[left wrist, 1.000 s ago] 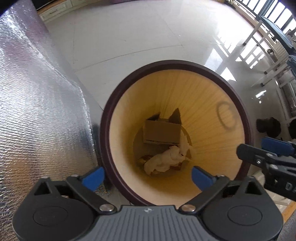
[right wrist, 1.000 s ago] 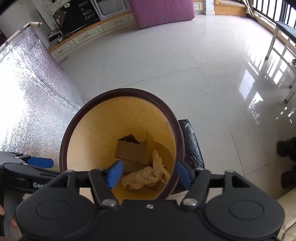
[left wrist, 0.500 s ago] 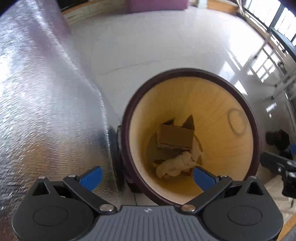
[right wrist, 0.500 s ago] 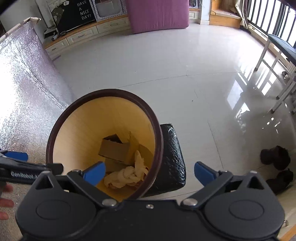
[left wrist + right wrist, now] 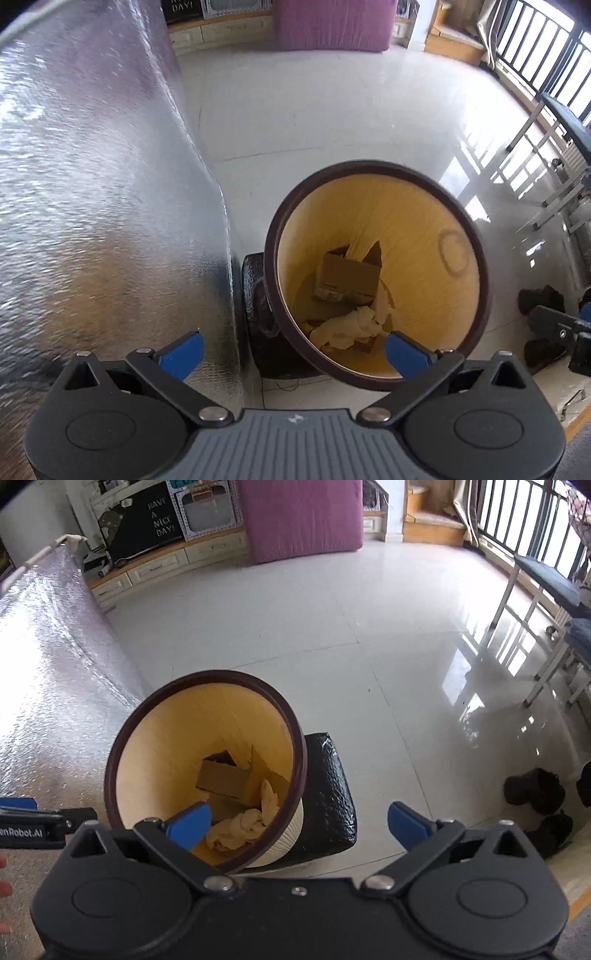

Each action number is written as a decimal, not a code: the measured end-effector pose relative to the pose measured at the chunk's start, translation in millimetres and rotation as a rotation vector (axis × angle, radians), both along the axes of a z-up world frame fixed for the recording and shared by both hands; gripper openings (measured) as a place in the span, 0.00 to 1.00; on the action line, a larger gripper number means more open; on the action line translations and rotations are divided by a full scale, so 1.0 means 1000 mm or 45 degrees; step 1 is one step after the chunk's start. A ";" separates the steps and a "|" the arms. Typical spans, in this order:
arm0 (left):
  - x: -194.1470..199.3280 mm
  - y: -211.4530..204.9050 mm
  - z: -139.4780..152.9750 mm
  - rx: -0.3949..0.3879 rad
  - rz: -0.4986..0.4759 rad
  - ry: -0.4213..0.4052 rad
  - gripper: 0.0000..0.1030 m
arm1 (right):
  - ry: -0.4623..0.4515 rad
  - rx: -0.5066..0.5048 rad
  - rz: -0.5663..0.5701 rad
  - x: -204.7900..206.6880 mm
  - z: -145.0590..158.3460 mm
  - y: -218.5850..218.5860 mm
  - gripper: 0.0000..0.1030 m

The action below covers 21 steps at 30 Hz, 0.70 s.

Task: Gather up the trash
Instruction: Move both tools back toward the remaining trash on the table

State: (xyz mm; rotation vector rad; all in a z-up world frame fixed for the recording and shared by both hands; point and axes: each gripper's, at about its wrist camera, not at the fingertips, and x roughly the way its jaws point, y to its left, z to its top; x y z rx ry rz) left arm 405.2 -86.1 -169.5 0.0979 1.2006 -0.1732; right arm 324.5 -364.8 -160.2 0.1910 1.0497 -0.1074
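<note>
A round trash bin (image 5: 376, 273) with a dark brown rim and a yellow, finely ribbed inner wall is standing open-topped on the floor. A brown cardboard box (image 5: 347, 278) is lying at the bottom, tilted, with its flaps standing open. A crumpled, twisted wad of off-white paper (image 5: 351, 326) is resting just beside the box, touching its lower edge. In the right wrist view, the bin (image 5: 207, 760), box (image 5: 225, 781) and paper (image 5: 243, 825) are showing the same arrangement.

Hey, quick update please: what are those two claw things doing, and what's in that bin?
Left hand-held gripper open, empty. Right hand-held gripper open, empty. Trash bin holds cardboard box and crumpled paper. Nothing blocking.
</note>
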 end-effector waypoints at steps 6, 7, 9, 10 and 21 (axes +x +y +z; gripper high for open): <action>-0.020 0.006 0.027 -0.027 -0.006 -0.058 1.00 | -0.029 -0.007 -0.002 -0.022 0.016 0.001 1.00; -0.024 0.007 0.032 -0.035 -0.008 -0.069 1.00 | -0.041 0.000 -0.006 -0.026 0.020 0.000 1.00; -0.033 0.010 0.043 -0.054 -0.014 -0.092 1.00 | -0.066 0.006 -0.010 -0.035 0.028 -0.001 1.00; -0.037 0.012 0.049 -0.064 -0.016 -0.104 1.00 | -0.078 0.006 -0.010 -0.040 0.033 -0.001 1.00; -0.090 0.022 0.100 -0.185 -0.052 -0.244 1.00 | -0.230 -0.007 0.000 -0.087 0.079 0.008 1.00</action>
